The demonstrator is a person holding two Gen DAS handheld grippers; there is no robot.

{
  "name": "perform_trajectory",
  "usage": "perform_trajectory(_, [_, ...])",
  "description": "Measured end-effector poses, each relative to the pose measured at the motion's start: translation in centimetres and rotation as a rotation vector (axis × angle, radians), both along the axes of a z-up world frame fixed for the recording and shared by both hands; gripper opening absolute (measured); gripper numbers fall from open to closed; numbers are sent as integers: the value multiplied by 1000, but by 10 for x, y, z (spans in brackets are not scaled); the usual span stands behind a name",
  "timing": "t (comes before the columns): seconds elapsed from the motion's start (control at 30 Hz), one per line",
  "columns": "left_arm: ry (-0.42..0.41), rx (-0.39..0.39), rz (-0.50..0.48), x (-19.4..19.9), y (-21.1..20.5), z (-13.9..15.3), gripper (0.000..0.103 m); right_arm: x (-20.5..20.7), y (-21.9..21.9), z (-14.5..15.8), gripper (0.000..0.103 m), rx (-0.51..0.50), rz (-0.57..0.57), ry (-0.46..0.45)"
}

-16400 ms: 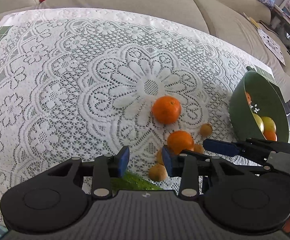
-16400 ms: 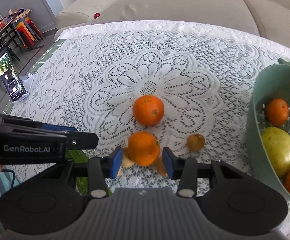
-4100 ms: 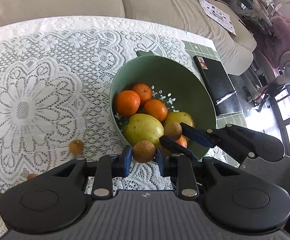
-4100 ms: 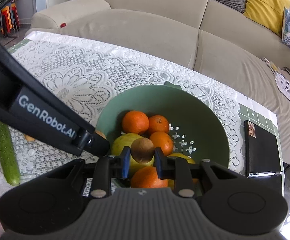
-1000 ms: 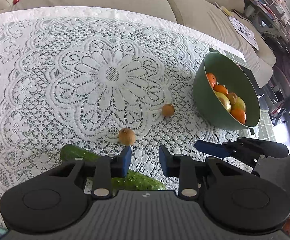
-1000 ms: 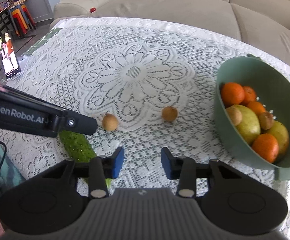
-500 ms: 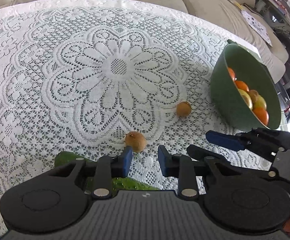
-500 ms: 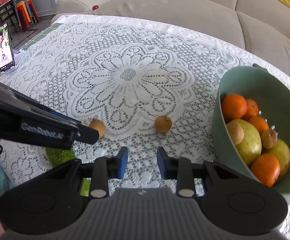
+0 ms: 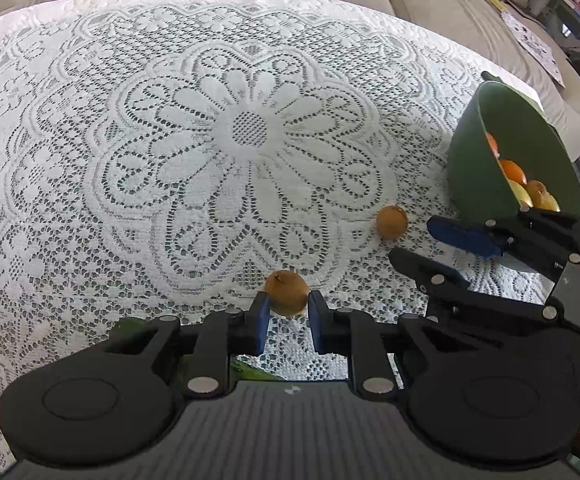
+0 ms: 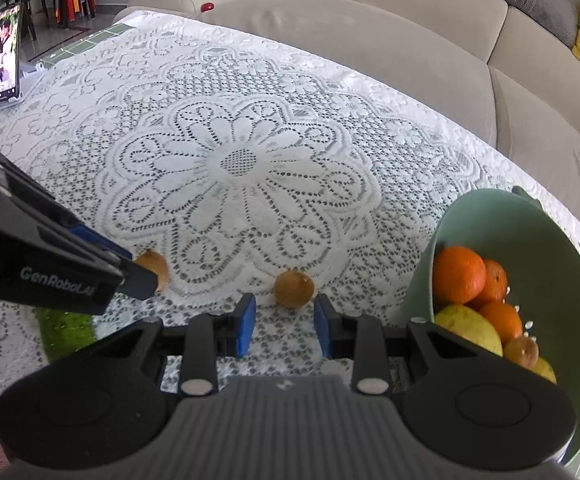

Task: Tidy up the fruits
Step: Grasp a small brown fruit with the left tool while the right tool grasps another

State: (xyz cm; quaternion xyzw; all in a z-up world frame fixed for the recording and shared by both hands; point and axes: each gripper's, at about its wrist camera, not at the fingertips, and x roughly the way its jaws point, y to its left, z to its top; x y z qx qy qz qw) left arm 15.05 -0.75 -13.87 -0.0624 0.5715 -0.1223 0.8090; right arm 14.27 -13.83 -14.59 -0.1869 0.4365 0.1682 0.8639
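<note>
Btwn L fingers (image 9: 258, 307): brown fruit (image 9: 286, 293), lace (image 9: 170, 160) beyond.

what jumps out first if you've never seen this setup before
Two small brown fruits lie on the white lace tablecloth, each at the tips of an open claw: the left claw brackets the nearer fruit, the right claw lines up on the other fruit. On the right, a green bowl holds oranges and pale yellow-green fruit.

Black plastic claw (image 9: 284, 322) bodies, blue finger pads (image 10: 246, 324), silver screws, white "GenRobot.AI" lettering.
</note>
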Motion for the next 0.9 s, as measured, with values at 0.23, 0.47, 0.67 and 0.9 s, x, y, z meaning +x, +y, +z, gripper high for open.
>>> perform_trajectory(0.23, [-4, -1, 15, 8, 0, 1, 23, 9, 5, -7, 29, -15, 4, 8])
perform_trajectory(0.47, [1, 0, 30, 11, -2, 0, 23, 16, 6, -14, 25, -24, -8, 26])
perform_trajectory(0.67, [8, -7, 40, 11, 1, 0, 22, 19, 3, -15, 19, -26, -15, 31])
perform_trajectory(0.9, [7, 2, 56, 7, 0, 6, 21, 16, 2, -12, 19, -16, -9, 34])
